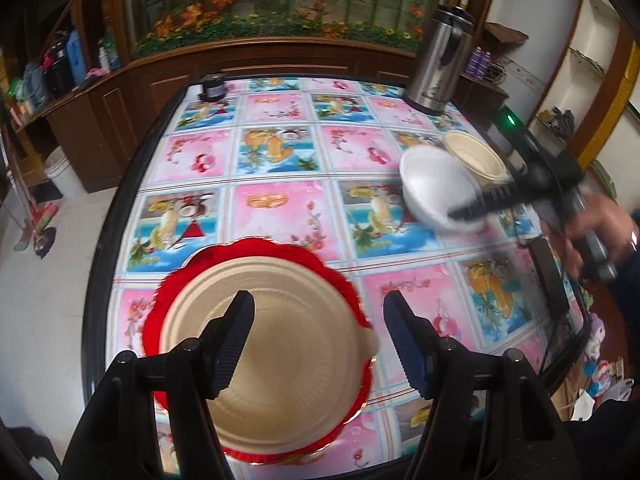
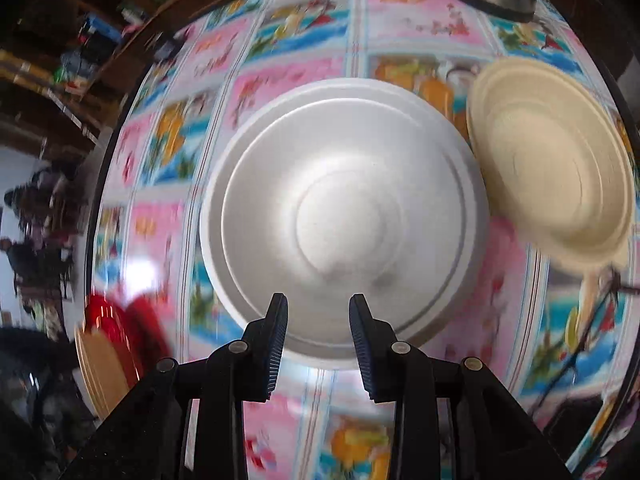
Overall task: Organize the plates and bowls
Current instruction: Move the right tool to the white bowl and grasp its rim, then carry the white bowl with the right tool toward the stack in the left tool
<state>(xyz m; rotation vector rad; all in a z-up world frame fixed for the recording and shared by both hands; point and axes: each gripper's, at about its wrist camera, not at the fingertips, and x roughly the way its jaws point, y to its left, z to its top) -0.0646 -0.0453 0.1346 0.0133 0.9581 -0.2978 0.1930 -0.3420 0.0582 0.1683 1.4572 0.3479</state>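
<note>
White bowl (image 2: 344,216); beige bowl (image 2: 552,156); beige plate (image 1: 276,356) on red plate (image 1: 160,308); pink-blue pictured tablecloth (image 1: 280,152).

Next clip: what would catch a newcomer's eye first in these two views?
The loud pink-and-blue patterned tablecloth fills both views. Near the left gripper, whose jaws are open, a beige plate sits on a red scalloped plate. The right gripper, blurred by motion, hovers open over a white bowl beside a beige bowl.
</note>
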